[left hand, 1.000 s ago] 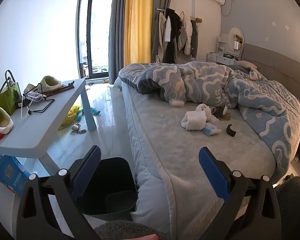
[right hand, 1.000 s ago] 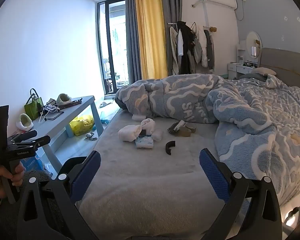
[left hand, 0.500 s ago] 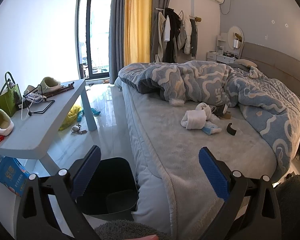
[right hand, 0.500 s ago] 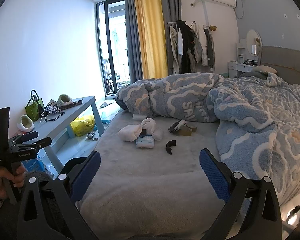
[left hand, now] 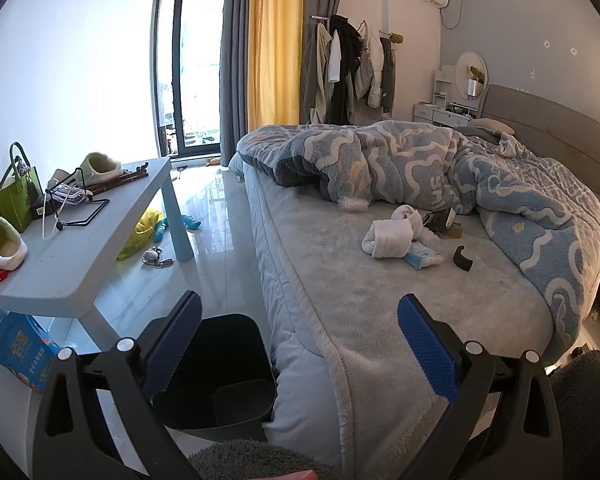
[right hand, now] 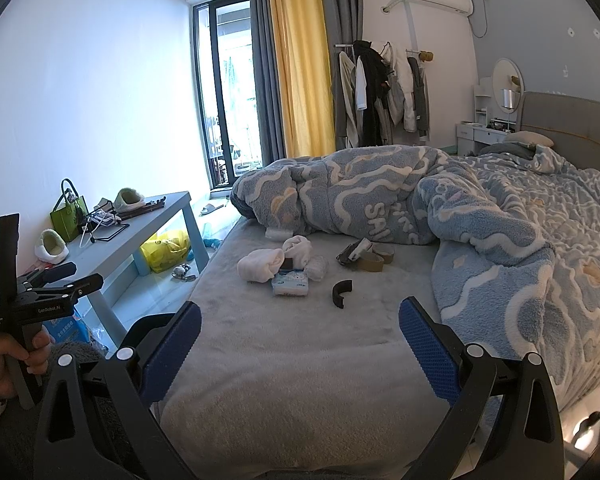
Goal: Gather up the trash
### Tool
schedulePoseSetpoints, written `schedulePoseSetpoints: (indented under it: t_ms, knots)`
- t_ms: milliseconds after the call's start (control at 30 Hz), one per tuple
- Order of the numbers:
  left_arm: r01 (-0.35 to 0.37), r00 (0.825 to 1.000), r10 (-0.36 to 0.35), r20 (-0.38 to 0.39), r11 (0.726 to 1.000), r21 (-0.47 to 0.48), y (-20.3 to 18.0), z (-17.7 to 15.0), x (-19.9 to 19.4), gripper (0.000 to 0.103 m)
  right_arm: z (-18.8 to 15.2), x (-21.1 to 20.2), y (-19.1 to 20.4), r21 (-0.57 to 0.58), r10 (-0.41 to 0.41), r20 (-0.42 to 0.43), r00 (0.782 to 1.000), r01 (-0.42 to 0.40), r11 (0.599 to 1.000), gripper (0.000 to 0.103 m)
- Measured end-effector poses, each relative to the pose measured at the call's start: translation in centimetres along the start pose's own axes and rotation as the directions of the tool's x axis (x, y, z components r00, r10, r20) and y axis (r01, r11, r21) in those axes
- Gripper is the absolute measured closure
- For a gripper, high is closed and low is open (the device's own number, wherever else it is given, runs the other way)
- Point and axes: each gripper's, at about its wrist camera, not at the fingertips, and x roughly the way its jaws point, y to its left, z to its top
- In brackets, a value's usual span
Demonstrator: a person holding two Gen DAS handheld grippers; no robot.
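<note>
Both hand-held grippers, left (left hand: 298,344) and right (right hand: 300,344), stay wide and empty, barely nearer the bed; trash (right hand: 291,283) lies well ahead, bin (left hand: 220,368) just below the left, so collecting hasn't begun.

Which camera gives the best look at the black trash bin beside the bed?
The left wrist view: the black trash bin stands open-topped beside the bed, partly behind a gripper finger. The right wrist view doesn't clearly show it.
</note>
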Motion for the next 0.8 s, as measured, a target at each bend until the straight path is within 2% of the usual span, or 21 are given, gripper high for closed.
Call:
schedulePoseSetpoints:
  t_ms: [800]
  knots:
    - [-0.002, 1.0, 0.002, -0.001, 1.0, 0.002, -0.04, -0.14, 0.12, 0.003, 0.02, 0.01, 0.07, 0.001, 0.001, -0.002, 1.0, -0.001, 1.0, 0.003]
